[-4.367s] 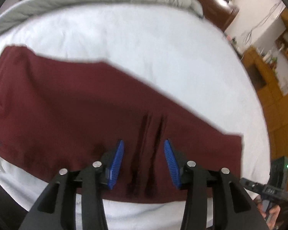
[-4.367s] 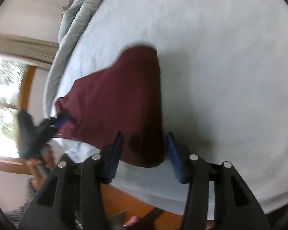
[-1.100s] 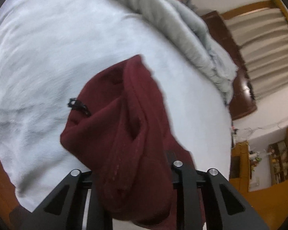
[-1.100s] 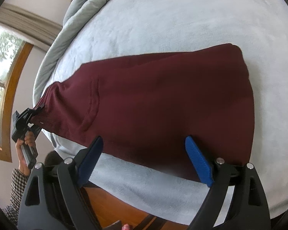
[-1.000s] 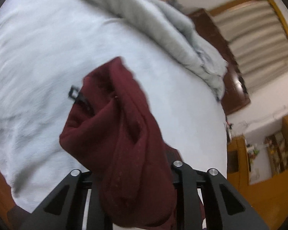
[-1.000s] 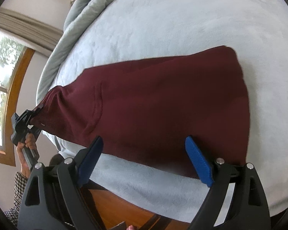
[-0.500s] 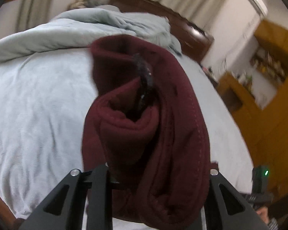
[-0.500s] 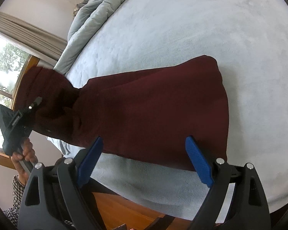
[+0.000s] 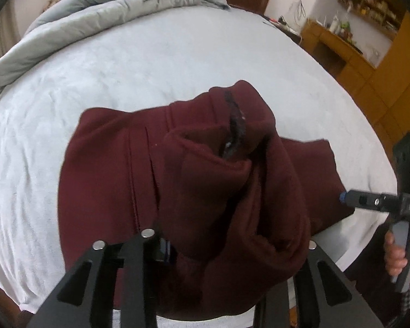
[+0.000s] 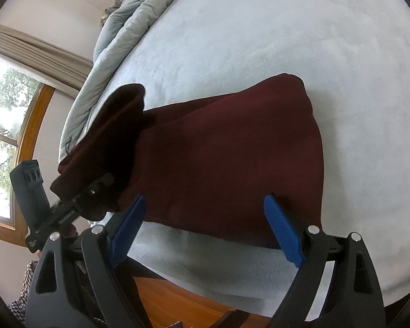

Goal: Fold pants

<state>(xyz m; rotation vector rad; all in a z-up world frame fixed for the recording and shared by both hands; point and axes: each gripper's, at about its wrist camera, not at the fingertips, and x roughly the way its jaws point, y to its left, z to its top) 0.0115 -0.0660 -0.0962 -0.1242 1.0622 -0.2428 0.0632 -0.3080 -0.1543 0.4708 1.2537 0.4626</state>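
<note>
Only my right camera shows the window (image 10: 2, 125) and curtain (image 10: 32, 54) beyond the left gripper; only my left camera shows the wooden cabinets (image 9: 355, 54) past my right gripper (image 9: 341, 198). Both show one bed (image 9: 150, 63) ahead of me, with one grey duvet (image 9: 95, 8) bunched at its far end. One pair of maroon pants (image 10: 227, 158) lies across the sheet under my right gripper (image 10: 205, 231), whose jaws stand wide apart, gripping nothing. My left gripper (image 9: 235, 248) has a bunched end of the pants heaped between its fingers; its jaws have just been opening, and I cannot tell whether the pads still press the cloth.
</note>
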